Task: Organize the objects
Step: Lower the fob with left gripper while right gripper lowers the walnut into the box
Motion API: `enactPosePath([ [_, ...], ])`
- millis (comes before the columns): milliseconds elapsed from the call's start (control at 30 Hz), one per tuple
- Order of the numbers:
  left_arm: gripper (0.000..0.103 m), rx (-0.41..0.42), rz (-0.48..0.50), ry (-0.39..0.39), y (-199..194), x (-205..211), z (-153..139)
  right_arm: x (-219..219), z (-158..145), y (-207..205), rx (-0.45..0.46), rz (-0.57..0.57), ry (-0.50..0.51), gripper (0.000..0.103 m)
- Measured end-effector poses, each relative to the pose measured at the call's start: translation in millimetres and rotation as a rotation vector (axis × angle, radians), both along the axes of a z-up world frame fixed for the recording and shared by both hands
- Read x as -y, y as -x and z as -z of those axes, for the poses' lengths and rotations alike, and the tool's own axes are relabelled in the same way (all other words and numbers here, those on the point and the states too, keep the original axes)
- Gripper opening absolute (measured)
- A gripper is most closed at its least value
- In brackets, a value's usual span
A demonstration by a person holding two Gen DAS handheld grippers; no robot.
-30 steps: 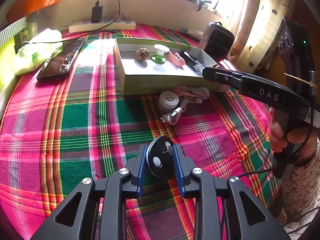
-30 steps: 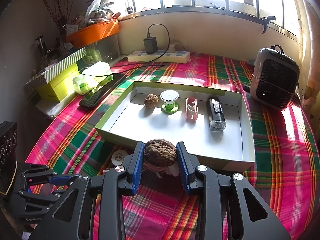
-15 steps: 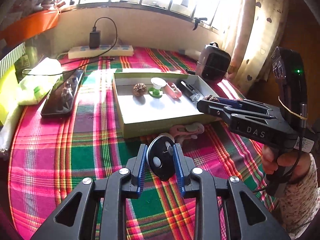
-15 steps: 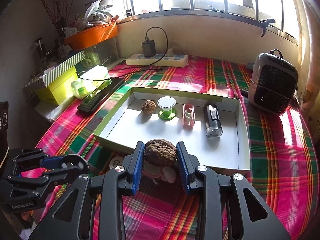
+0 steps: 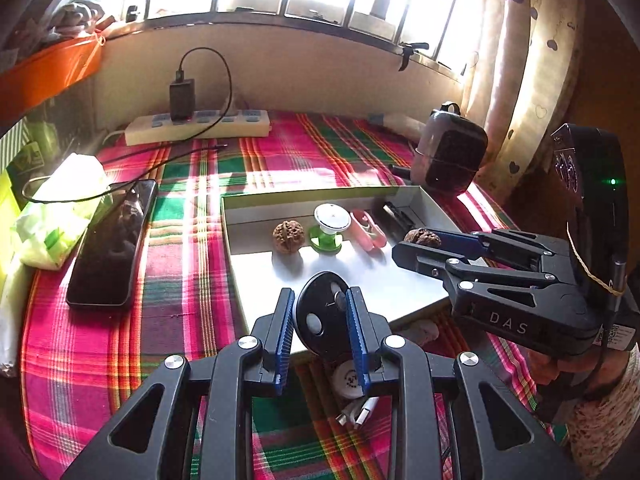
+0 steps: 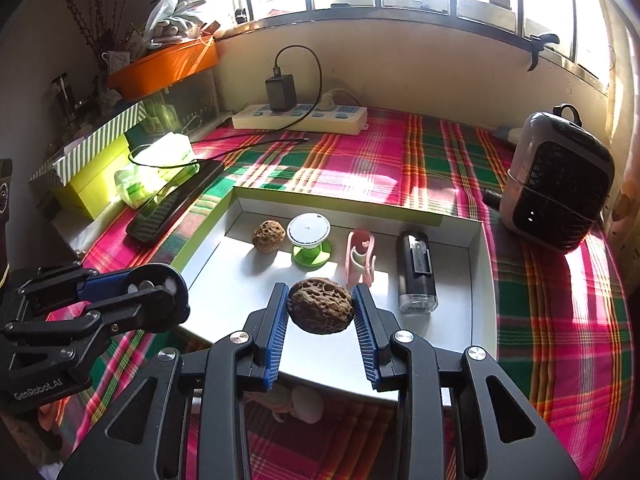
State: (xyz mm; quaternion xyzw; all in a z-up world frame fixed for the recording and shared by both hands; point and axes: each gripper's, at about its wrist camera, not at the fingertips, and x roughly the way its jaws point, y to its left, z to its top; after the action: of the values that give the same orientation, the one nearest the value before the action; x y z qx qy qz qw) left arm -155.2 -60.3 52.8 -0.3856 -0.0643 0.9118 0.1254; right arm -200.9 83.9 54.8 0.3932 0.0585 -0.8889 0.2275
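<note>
My right claw [image 6: 320, 312] grasps a walnut [image 6: 321, 310] between its blue pads, held above the near part of the tray [image 6: 482, 280]. My left claw [image 5: 320, 320] grasps a black disc [image 5: 322, 322] on edge, a pale round spot on its face, held over the tray's near left edge. In the right wrist view the left claw enters from the lower left with the disc at its tip, just beside the tray's left corner; in the left wrist view the right claw reaches in from the right, the walnut showing at its tip.

In the tray, along the far wall from left to right: a second walnut [image 6: 269, 237], a white-topped spool [image 6: 310, 246] on a green base, a pink clip [image 6: 360, 258], and a black lighter [image 6: 416, 276] lying flat. Each stands apart from its neighbour.

In front of the tray, on the plaid cloth [image 6: 560, 320], lie a white round item [image 5: 349, 378], a white cable end [image 5: 360, 410] and a pinkish item [image 6: 296, 400], partly hidden by the claws.

Left of the tray lies a phone [image 5: 110, 246], screen up, and beyond it a green pack [image 5: 56, 220]. At the far wall sits a power strip [image 6: 300, 118] with a charger [image 6: 281, 94] plugged in. A small heater [image 6: 556, 196] stands right of the tray.
</note>
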Motion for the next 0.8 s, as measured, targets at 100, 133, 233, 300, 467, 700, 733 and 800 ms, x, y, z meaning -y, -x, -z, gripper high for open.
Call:
enactPosePath([
  [100,0.024,0.003,-0.001,0.006,11.4,-2.3,2.7,5.8,4.4,10.4,0.01,-0.013,-0.008,0.034],
  [133,0.024,0.008,0.001,0.006,15.8,-2.9,4.1,6.5,6.1,14.4,0.017,-0.013,-0.012,0.034],
  [233,0.024,0.027,-0.006,0.009,27.6,-4.0,9.4,10.6,10.2,23.6,0.031,-0.02,-0.019,0.034],
  [300,0.024,0.027,-0.005,0.02,32.7,-5.3,11.5,12.6,12.1,28.8,0.036,-0.026,-0.031,0.034],
  [467,0.024,0.049,-0.004,0.037,45.1,-7.2,18.8,15.1,20.3,41.4,0.071,-0.037,-0.038,0.034],
  [700,0.024,0.066,-0.006,0.065,58.2,-9.7,26.4,19.3,27.4,52.5,0.082,-0.047,-0.071,0.034],
  [733,0.024,0.07,-0.008,0.064,59.3,-9.2,27.6,20.1,27.2,53.8,0.08,-0.047,-0.076,0.034],
  [800,0.024,0.074,-0.01,0.066,61.2,-8.8,29.6,21.6,27.5,56.8,0.074,-0.05,-0.085,0.034],
])
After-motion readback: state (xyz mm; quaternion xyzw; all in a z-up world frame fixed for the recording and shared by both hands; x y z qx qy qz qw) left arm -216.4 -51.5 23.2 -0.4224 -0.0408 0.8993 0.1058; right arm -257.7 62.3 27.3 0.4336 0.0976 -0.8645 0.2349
